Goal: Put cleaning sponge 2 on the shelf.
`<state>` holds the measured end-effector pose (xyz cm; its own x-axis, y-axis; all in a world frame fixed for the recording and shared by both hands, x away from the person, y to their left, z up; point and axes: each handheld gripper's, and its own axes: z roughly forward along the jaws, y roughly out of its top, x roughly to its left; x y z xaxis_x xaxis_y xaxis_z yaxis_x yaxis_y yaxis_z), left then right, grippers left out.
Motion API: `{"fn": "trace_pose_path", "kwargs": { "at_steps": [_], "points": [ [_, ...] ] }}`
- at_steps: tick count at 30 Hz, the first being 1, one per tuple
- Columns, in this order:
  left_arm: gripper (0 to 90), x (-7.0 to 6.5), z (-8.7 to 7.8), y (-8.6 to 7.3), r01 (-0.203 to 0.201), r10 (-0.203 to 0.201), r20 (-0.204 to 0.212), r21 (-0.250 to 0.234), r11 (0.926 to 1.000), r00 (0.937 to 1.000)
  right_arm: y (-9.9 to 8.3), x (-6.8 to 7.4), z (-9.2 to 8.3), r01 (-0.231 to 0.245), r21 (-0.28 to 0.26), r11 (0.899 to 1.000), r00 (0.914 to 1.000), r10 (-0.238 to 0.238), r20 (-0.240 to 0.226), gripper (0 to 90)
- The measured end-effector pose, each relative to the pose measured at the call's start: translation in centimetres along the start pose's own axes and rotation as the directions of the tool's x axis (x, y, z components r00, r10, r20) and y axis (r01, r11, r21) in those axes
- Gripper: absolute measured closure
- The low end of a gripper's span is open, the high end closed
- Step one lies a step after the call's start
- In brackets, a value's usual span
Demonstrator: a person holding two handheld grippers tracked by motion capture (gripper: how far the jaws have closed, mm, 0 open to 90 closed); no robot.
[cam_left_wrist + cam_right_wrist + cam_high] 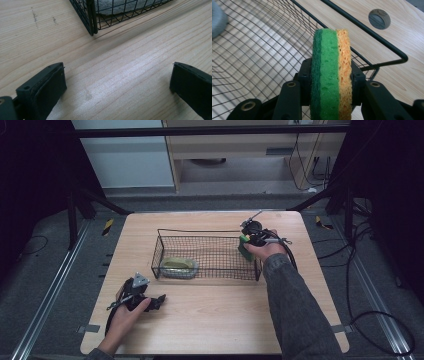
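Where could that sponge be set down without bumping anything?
Inside the wire basket, the mesh floor between the wrapped bundle at its left end and the sponge in the right gripper is bare. So is the table between the hands.

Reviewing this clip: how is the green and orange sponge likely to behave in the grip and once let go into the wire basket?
The sponge looks soft and porous, so it probably squashes between the right gripper fingers rather than slipping. It seems light for its size. Flat-sided, it should flop onto the wire basket floor without rolling, and is unlikely to be damaged.
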<state>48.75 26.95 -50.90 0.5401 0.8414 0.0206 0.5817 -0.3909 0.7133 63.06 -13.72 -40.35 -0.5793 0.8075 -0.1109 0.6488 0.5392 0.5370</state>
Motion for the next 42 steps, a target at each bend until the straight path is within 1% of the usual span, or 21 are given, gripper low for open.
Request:
{"fn": "trace_pose_path", "kwargs": {
  "at_steps": [3,4,8,10,14,17,18,23,25,27,30,32,34,38,40,42],
  "points": [
    [0.0,0.0,0.0,0.0,0.0,0.0,0.0,0.0,1.0,1.0,-0.2,-0.2,0.3,0.002,0.013,1.0,0.9999,-0.003,0.011,63.7],
    [0.0,0.0,0.0,0.0,-0.001,0.001,0.0,0.0,1.0,1.0,-0.2,-0.2,0.4,-0.001,0.013,1.0,1.0,0.001,0.006,63.7],
    [0.0,0.0,0.0,0.0,-0.001,0.001,0.001,0.0,1.0,1.0,-0.2,-0.1,0.6,-0.002,0.013,1.0,1.0,0.002,0.009,63.1],
    [0.0,0.0,0.0,0.0,-0.001,0.001,0.0,0.0,1.0,1.0,-0.2,0.0,0.7,0.002,0.018,1.0,0.9999,-0.002,0.014,61.2],
    [0.0,0.0,0.0,0.0,-0.001,0.001,0.0,0.0,1.0,1.0,-0.2,0.3,0.6,0.003,0.018,1.0,1.0,-0.003,0.009,54.5],
    [0.0,0.0,0.0,0.0,0.003,-0.003,0.001,0.0,1.0,1.0,-0.2,0.6,0.1,0.0,0.008,1.0,1.0,0.0,0.005,54.9],
    [0.0,0.0,0.0,0.0,0.003,-0.003,0.001,-0.001,1.0,1.0,-0.3,0.7,-0.1,0.005,0.001,1.0,1.0,-0.005,0.001,56.2],
    [0.0,0.0,0.1,0.1,0.004,-0.004,0.001,0.0,1.0,1.0,-0.7,1.2,-1.2,0.001,-0.011,1.0,0.9998,-0.001,-0.017,56.6],
    [0.0,0.0,0.1,0.1,0.004,-0.004,0.0,0.0,1.0,1.0,-0.8,1.4,-1.5,-0.003,-0.018,1.0,0.9995,0.003,-0.032,57.0],
    [0.0,0.0,0.1,0.1,0.005,-0.005,-0.001,0.0,1.0,1.0,-0.8,1.7,-1.7,0.003,-0.019,1.0,0.9991,-0.004,-0.042,57.2],
    [0.0,0.0,0.1,0.1,0.006,-0.006,-0.001,0.0,1.0,1.0,-0.8,2.1,-1.7,0.013,-0.02,1.0,0.998,-0.014,-0.061,56.5],
    [0.0,0.0,0.1,0.1,0.003,-0.003,-0.001,0.003,1.0,1.0,-0.7,2.5,-1.5,0.011,-0.023,1.0,0.9969,-0.013,-0.077,56.1],
    [0.0,0.0,0.1,0.1,0.002,-0.002,-0.002,0.004,1.0,1.0,-0.7,2.8,-1.2,0.02,-0.018,1.0,0.9962,-0.022,-0.085,55.2],
    [0.0,0.0,0.1,0.1,-0.001,0.001,-0.003,0.003,1.0,1.0,-0.6,3.5,-0.8,0.024,-0.01,1.0,0.9951,-0.025,-0.096,49.1],
    [0.0,0.0,0.1,0.1,-0.004,0.004,-0.004,0.002,1.0,1.0,-0.5,3.8,-0.7,0.015,-0.013,1.0,0.9936,-0.017,-0.111,43.9],
    [0.0,0.0,0.1,0.1,-0.004,0.004,-0.003,0.002,1.0,1.0,-0.4,4.1,-0.9,0.016,-0.025,1.0,0.9937,-0.019,-0.11,40.0]
  ]
}}
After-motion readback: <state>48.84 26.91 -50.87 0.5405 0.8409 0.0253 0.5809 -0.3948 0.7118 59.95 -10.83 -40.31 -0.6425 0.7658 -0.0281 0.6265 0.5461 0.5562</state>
